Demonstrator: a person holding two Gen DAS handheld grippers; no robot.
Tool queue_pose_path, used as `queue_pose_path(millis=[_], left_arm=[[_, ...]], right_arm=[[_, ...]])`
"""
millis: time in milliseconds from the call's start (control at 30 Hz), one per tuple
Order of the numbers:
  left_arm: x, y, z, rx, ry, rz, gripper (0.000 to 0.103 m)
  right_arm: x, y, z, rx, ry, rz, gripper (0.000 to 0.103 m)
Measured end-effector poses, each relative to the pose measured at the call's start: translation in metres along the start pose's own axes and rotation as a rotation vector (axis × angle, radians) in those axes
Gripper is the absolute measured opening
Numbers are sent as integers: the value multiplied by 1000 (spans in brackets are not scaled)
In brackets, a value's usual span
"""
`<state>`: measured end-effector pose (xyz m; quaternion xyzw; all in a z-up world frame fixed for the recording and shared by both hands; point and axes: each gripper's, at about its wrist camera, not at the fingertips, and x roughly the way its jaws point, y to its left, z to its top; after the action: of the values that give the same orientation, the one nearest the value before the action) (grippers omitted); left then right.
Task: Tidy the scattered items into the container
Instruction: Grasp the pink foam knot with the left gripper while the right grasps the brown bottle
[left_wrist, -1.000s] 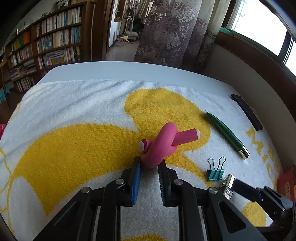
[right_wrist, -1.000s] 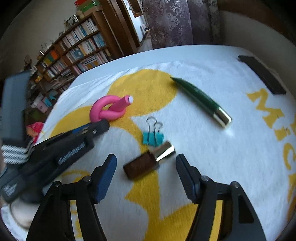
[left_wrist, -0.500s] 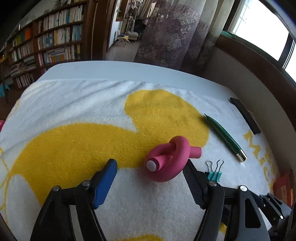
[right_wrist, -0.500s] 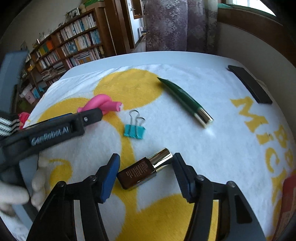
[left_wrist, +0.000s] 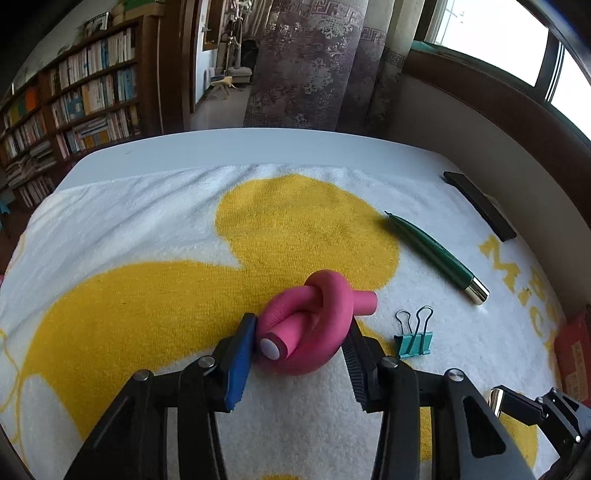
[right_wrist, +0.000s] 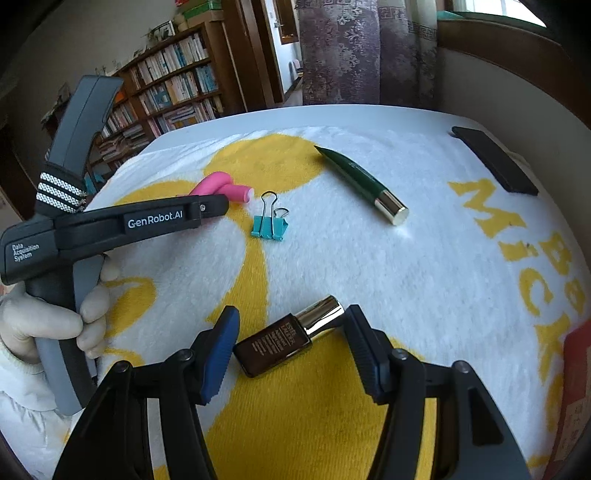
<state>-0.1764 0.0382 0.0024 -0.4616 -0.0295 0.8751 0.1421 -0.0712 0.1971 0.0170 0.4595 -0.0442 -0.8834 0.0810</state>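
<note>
A pink knotted foam roller (left_wrist: 314, 325) lies on the yellow-and-white towel (left_wrist: 147, 229). My left gripper (left_wrist: 300, 321) has its jaws closing around it, and both pads touch its sides. In the right wrist view a brown cosmetic bottle with a gold cap (right_wrist: 280, 339) lies slantwise on the towel between the fingers of my right gripper (right_wrist: 291, 314). That gripper is open, its pads just off the bottle. A teal binder clip (left_wrist: 413, 339) and a green pen with a gold end (left_wrist: 436, 254) lie further right.
A flat black bar (left_wrist: 480, 206) lies near the towel's far right edge. Something red, like a box, (right_wrist: 576, 387) shows at the right edge. A gloved hand (right_wrist: 44, 325) holds the left gripper's handle. Bookshelves and curtains stand beyond the table.
The left gripper, shut just short of the pink knot, opened wide and has come in around it. The knot has turned. The right gripper moved forward until the bottle lay between its fingers.
</note>
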Motion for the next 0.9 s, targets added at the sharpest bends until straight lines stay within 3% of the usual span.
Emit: queue_pose_path(millis=[67,133,233,433,600,667,700,900], left_arm=[[-2,1,0,-10,-2,1,46],[-7,2,0,-26,-7,2,46],[-18,2,1,-37,-32,11,46],[-36,-4,4,-33,-69,5,46],[-41,-8,5,-28,-71,-2,46],[-41,-6,5,-36,-69,-3,46],[-41,-5,6,-41,-69,-3,46],[-40,-3,4,-47,-58,-7,46]], right_arm=[[-4,0,-3,7,-9,3,62],[-9,-1,-5,16,-20,11,53],[-20,-1,-8,32,-46,29,51],[-27,-2,-17,29,-39,27,38],[-25,-13,-15,99,-12,50,38],[-21,-15,-13,147,21,89,44],[-19,-14,-12,156,31,94,52],[1,23,-5,50,62,13,55]])
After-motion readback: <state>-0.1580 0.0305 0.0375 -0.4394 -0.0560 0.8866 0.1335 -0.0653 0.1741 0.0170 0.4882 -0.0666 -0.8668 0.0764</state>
